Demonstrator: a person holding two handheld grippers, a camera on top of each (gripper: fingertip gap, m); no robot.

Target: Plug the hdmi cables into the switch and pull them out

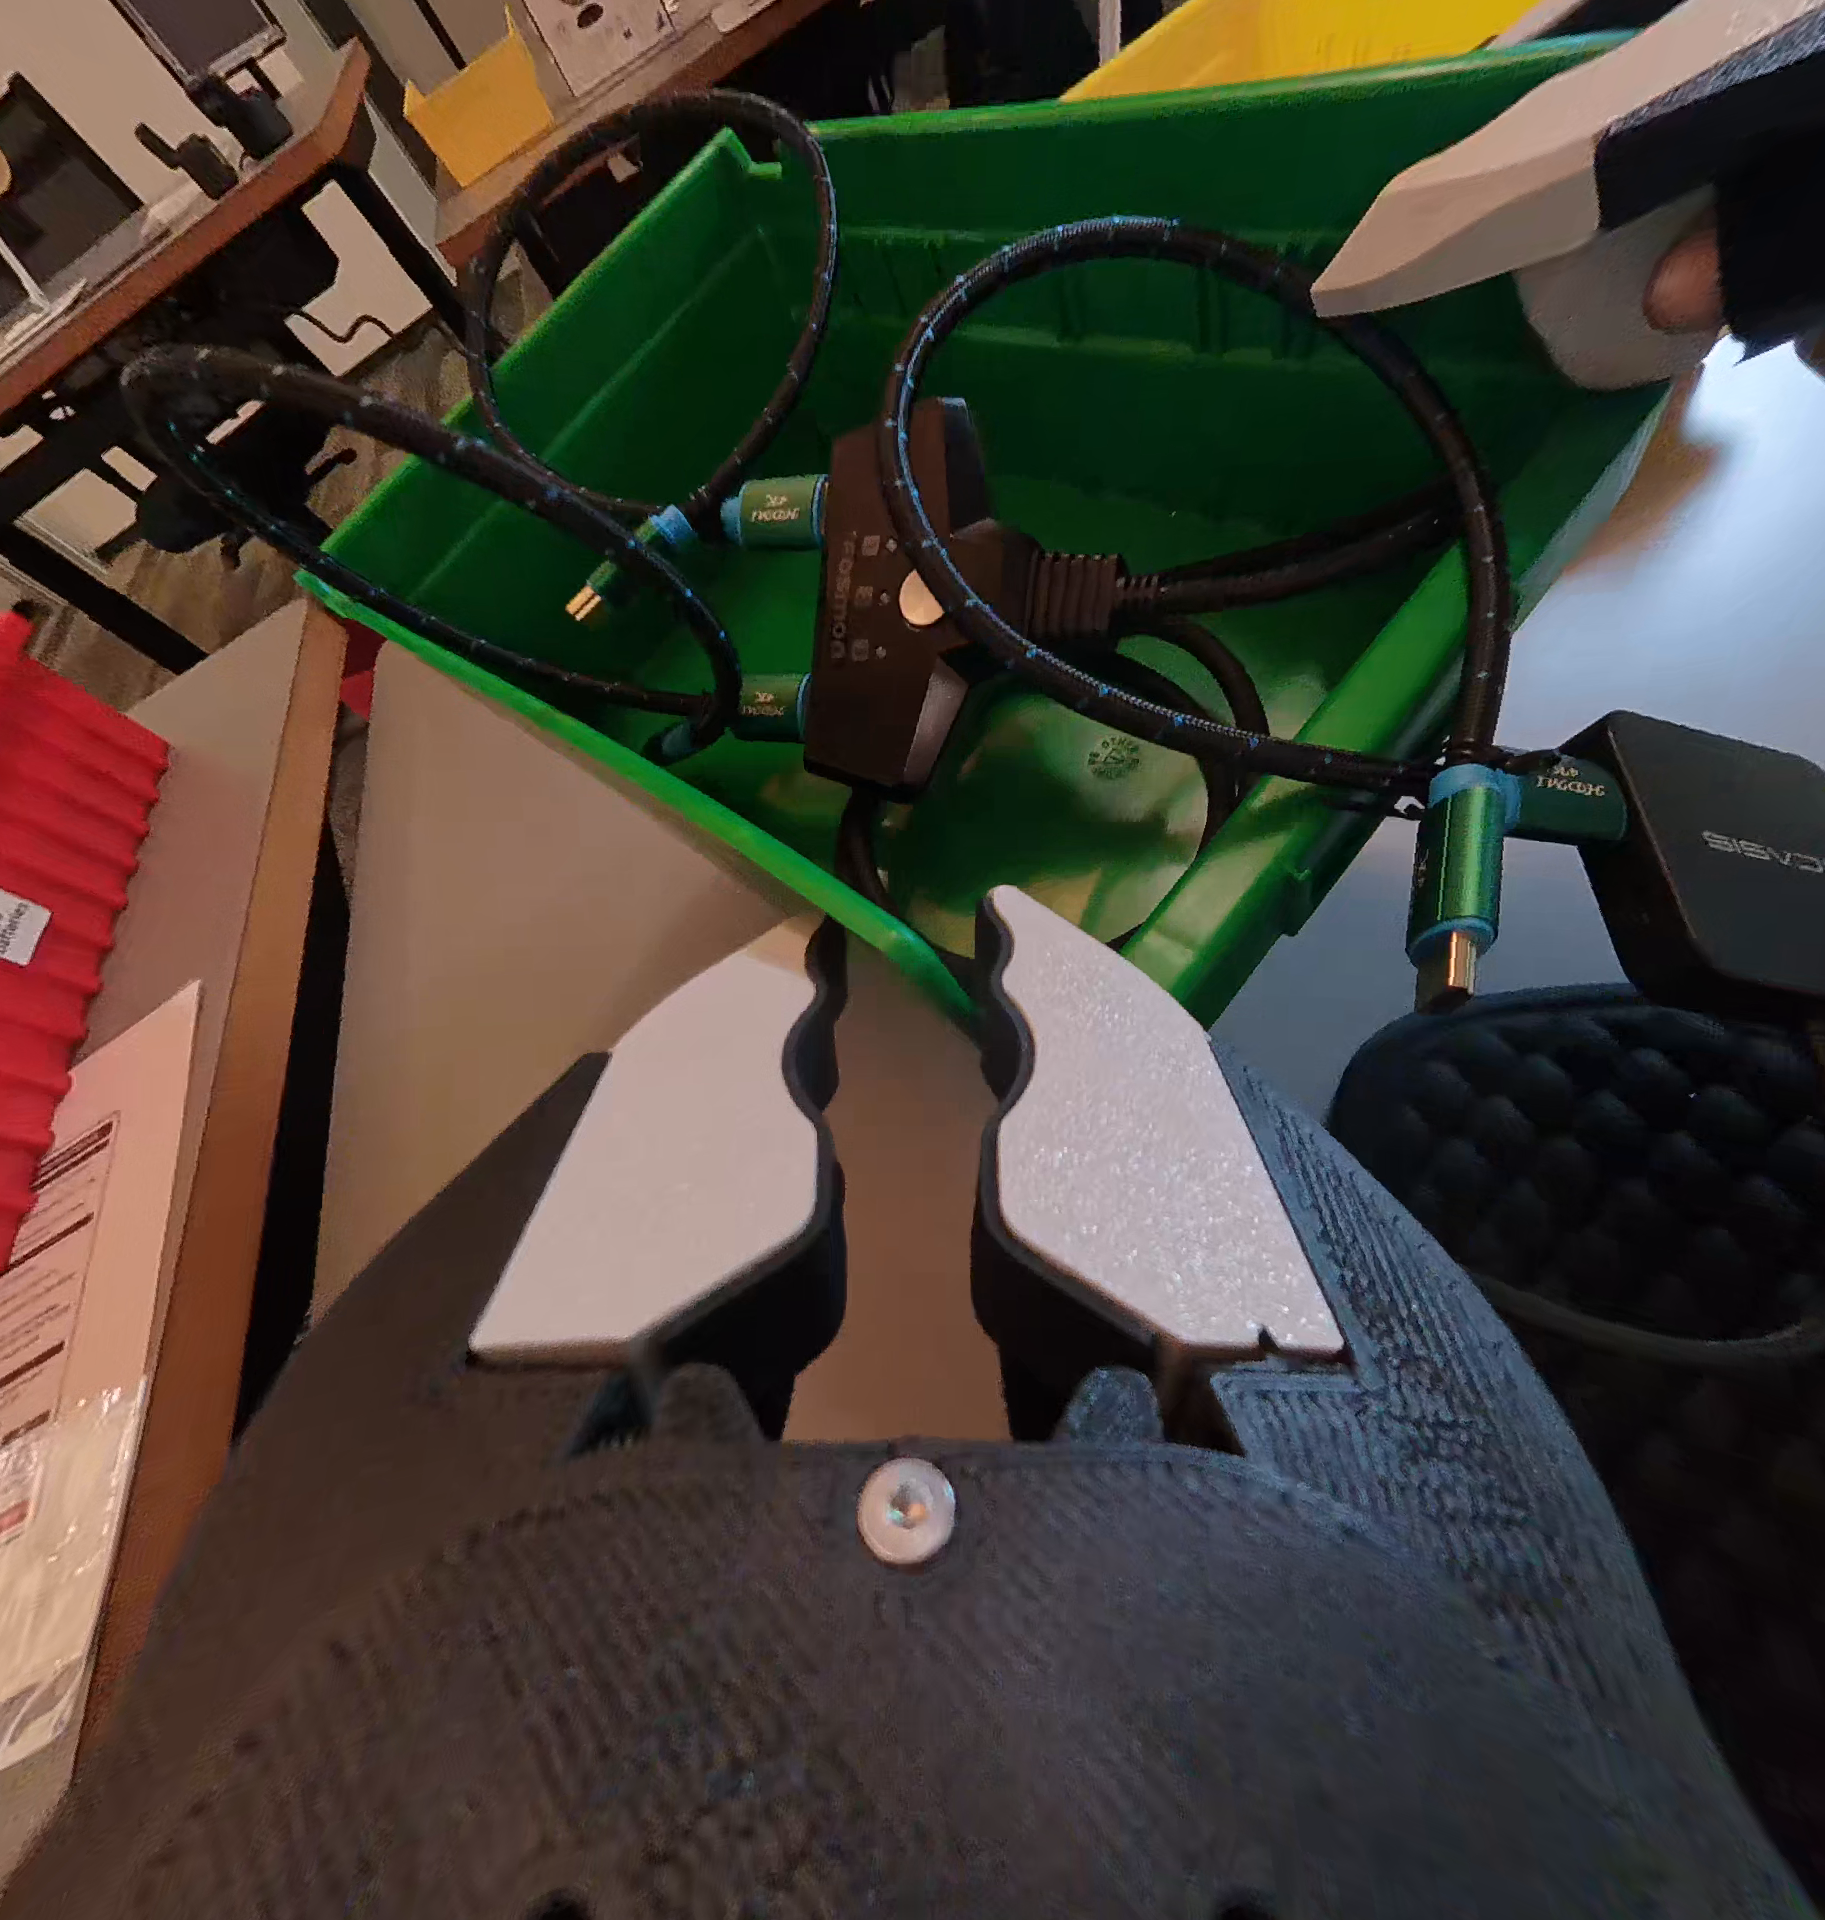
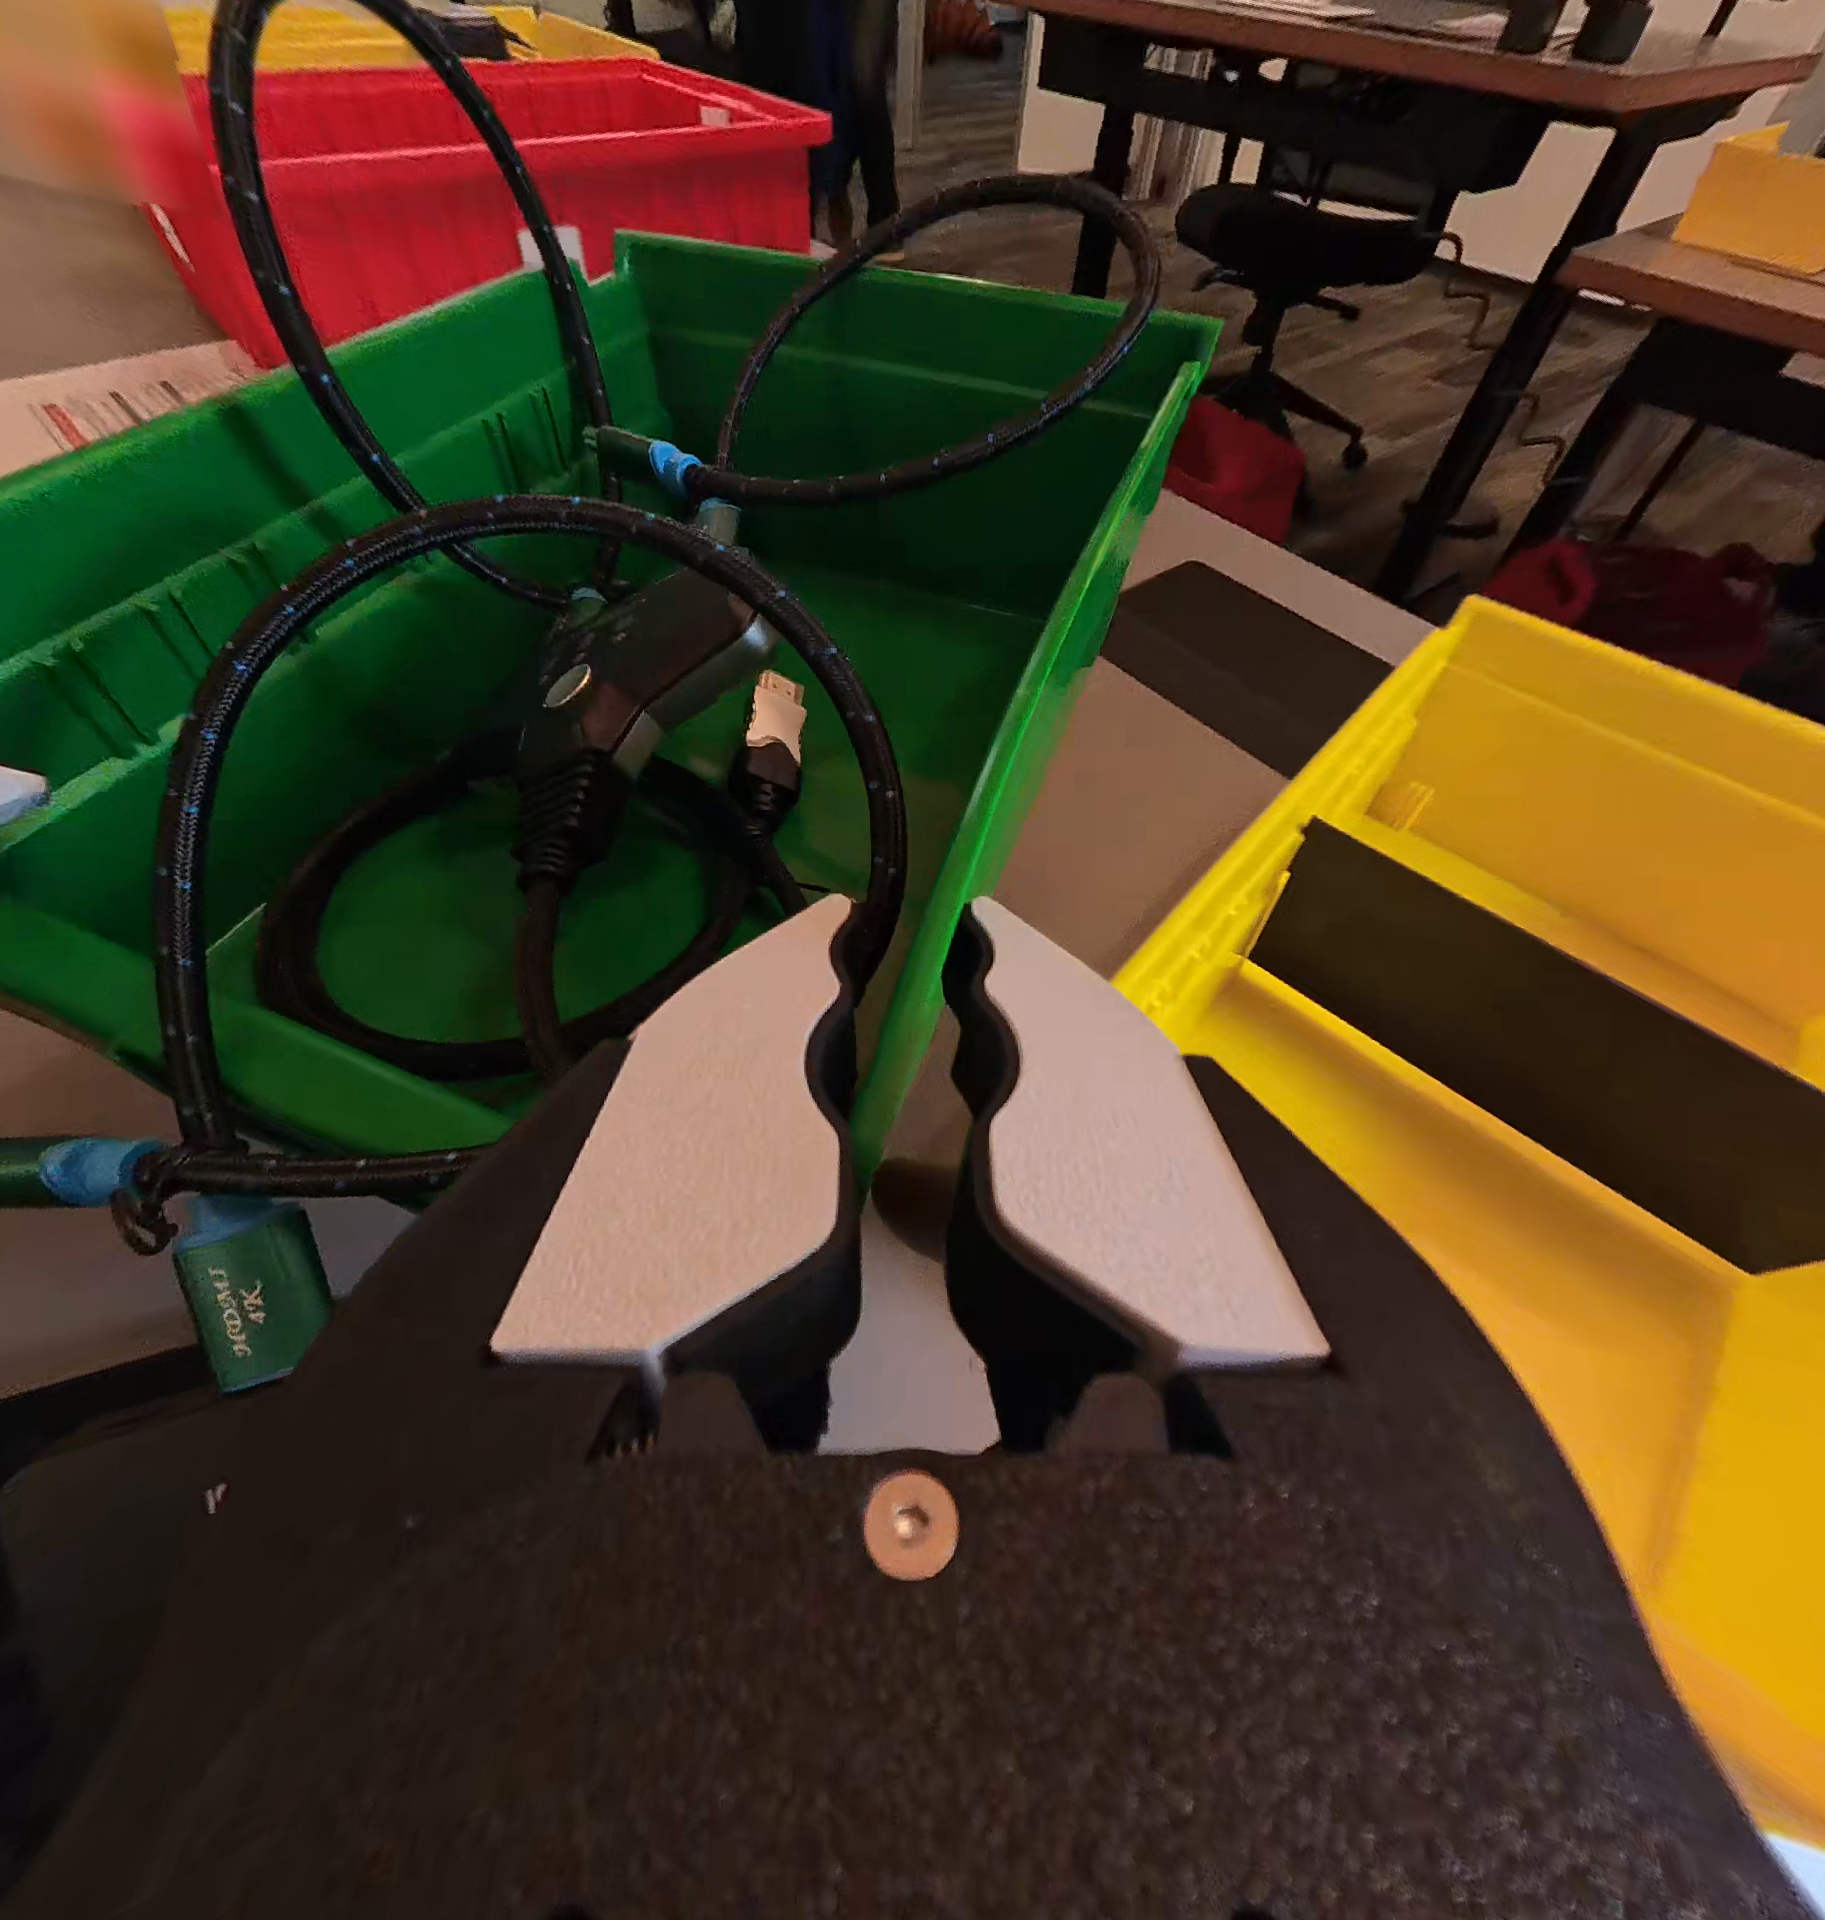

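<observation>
Black adapter perhaps edge-cropped

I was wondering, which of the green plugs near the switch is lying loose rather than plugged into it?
The middle green plug, lying in the green bin with its gold tip bare. The plugs above and below it sit pushed into the switch.

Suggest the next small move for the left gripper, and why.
Probably reach into the green bin and close on the switch: the left gripper is open and empty at the bin's rim, and two green plugs sit in the switch.
</observation>
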